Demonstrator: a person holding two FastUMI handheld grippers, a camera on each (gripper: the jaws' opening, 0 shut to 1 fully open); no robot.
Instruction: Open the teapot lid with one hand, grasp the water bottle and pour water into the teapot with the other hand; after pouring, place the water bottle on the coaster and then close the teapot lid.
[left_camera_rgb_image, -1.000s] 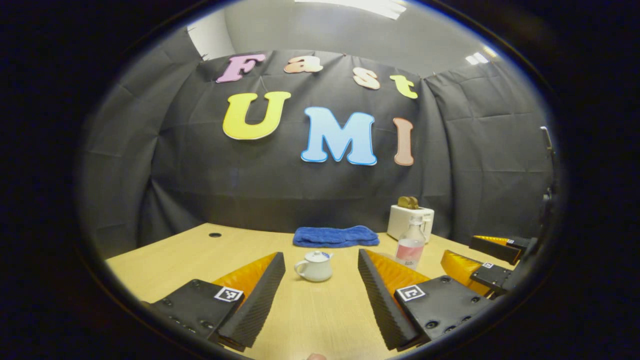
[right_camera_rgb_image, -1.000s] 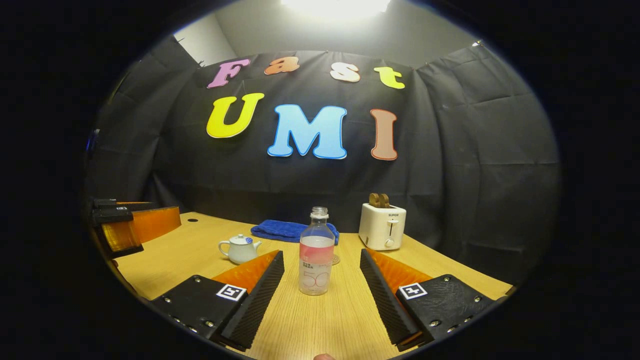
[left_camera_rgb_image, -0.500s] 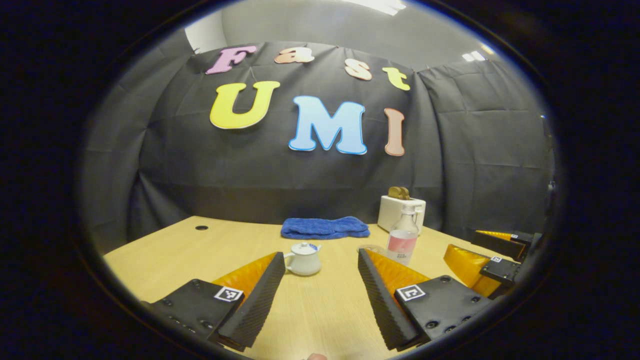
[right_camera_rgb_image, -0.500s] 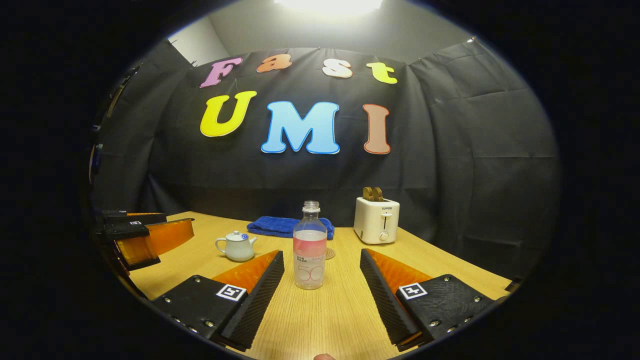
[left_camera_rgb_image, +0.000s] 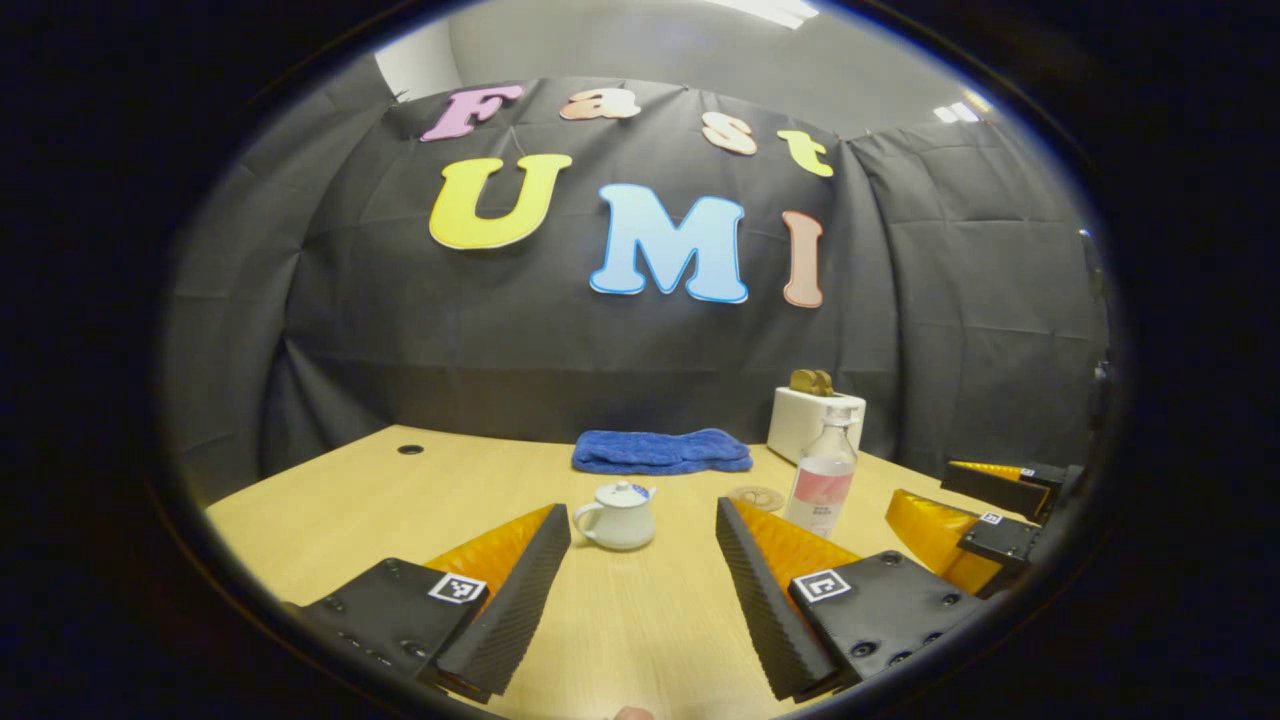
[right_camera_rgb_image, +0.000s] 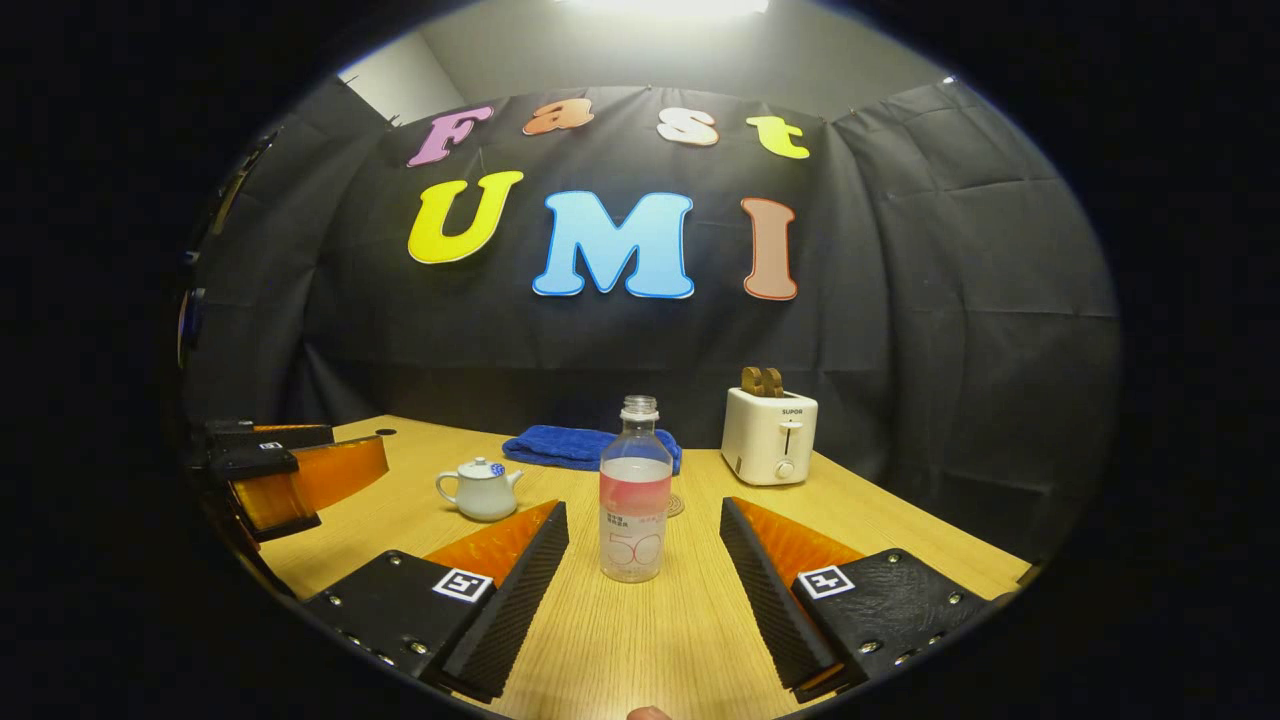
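Observation:
A small white teapot (left_camera_rgb_image: 620, 518) with its lid on stands on the wooden table (left_camera_rgb_image: 400, 500), just beyond my open left gripper (left_camera_rgb_image: 641, 512), whose fingers are apart and hold nothing. The clear water bottle (right_camera_rgb_image: 634, 495) with a pink label stands upright ahead of my open right gripper (right_camera_rgb_image: 645, 510), centred between its fingers without touching them. A round coaster (right_camera_rgb_image: 673, 505) lies just behind the bottle. In the left gripper view the bottle (left_camera_rgb_image: 824, 480) and coaster (left_camera_rgb_image: 756, 496) are right of the teapot. The teapot (right_camera_rgb_image: 482, 490) sits left of the bottle in the right gripper view.
A folded blue towel (left_camera_rgb_image: 660, 450) lies at the back of the table, and a white toaster (right_camera_rgb_image: 770, 435) stands at the back right. The right gripper (left_camera_rgb_image: 975, 520) appears at the left gripper view's right edge. The left gripper (right_camera_rgb_image: 280, 475) appears at the right gripper view's left edge.
Both views have shifted a little as the hands drift; the teapot and bottle stay where they stood. Both grippers stay open and hold nothing.

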